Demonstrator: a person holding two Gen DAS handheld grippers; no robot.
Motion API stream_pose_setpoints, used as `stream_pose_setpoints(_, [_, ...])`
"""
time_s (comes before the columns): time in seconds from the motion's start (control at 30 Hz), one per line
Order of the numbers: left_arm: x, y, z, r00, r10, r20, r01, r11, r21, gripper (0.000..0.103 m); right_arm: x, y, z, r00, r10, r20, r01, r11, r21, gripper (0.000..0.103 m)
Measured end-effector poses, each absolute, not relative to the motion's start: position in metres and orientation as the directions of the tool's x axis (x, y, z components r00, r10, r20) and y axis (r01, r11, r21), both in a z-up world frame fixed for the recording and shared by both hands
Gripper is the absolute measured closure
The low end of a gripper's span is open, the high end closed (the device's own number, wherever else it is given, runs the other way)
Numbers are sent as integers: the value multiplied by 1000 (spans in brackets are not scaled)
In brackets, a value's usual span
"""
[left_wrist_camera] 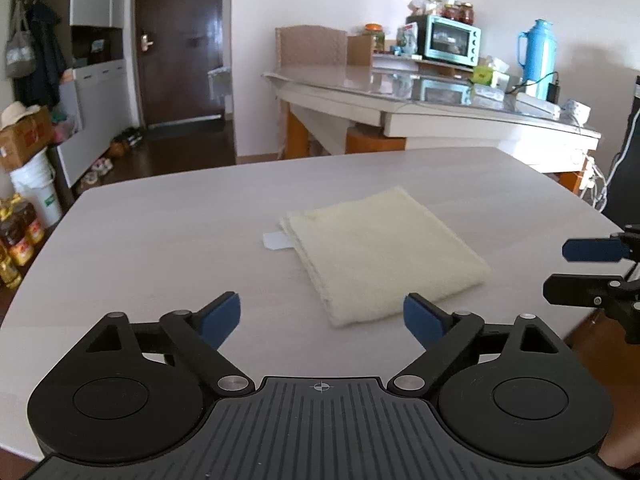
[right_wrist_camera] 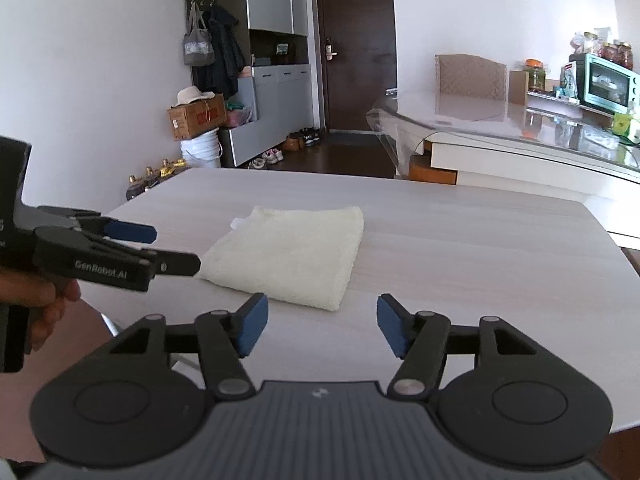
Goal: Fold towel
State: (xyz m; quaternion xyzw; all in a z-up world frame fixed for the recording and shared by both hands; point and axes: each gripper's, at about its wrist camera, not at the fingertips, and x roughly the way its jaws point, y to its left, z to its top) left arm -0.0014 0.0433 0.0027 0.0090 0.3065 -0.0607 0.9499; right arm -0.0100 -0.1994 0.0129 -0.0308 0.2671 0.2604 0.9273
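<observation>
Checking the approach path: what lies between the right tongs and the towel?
Only bare table, as the right wrist view shows: the open right tongs hover just short of the folded towel.

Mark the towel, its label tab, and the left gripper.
towel [left_wrist_camera: 384, 248], left wrist view, middle of top layer
label tab [left_wrist_camera: 276, 240], left wrist view, white tab's centre
left gripper [left_wrist_camera: 322, 316], left wrist view, midway between fingertips

towel [left_wrist_camera: 384, 254] on table [left_wrist_camera: 160, 232] centre | label [left_wrist_camera: 276, 240] at towel's left edge | counter [left_wrist_camera: 440, 108] behind table
</observation>
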Motion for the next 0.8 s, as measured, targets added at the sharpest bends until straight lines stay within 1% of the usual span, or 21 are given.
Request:
stream_pose_setpoints(0.13, [-17, 35, 6, 812, -95, -576, 109, 994, -11, 9, -22, -203, 13, 724, 460, -514, -495, 865, 77, 13])
stream_pose_setpoints(0.2, [-24, 32, 7, 812, -93, -576, 105, 994, -13, 7, -28, -204, 13, 726, 457, -515, -493, 867, 75, 11])
stream_pose_setpoints(0.27, [-33, 30, 8, 819, -71, -569, 82, 997, -6, 3, -34, -206, 13, 727, 453, -516, -491, 868, 72, 8])
stream_pose_setpoints(0.33, [-40, 30, 10, 826, -57, -561, 66, 998, -5, 0, -40, -207, 14, 728, 450, -517, -488, 870, 70, 8])
stream_pose_setpoints(0.5, [-59, 35, 18, 839, -66, -539, 53, 998, -40, 0, -52, -211, 15, 733, 444, -516, -483, 873, 67, 7])
stream_pose_setpoints(0.63, [-71, 32, 24, 845, -35, -534, 35, 999, -9, 0, -61, -212, 19, 745, 429, -511, -468, 882, 59, 6])
stream_pose_setpoints(0.8, [-80, 27, 31, 846, -32, -533, 44, 999, 11, 0, -61, -212, 21, 754, 405, -518, -440, 896, 59, 5])
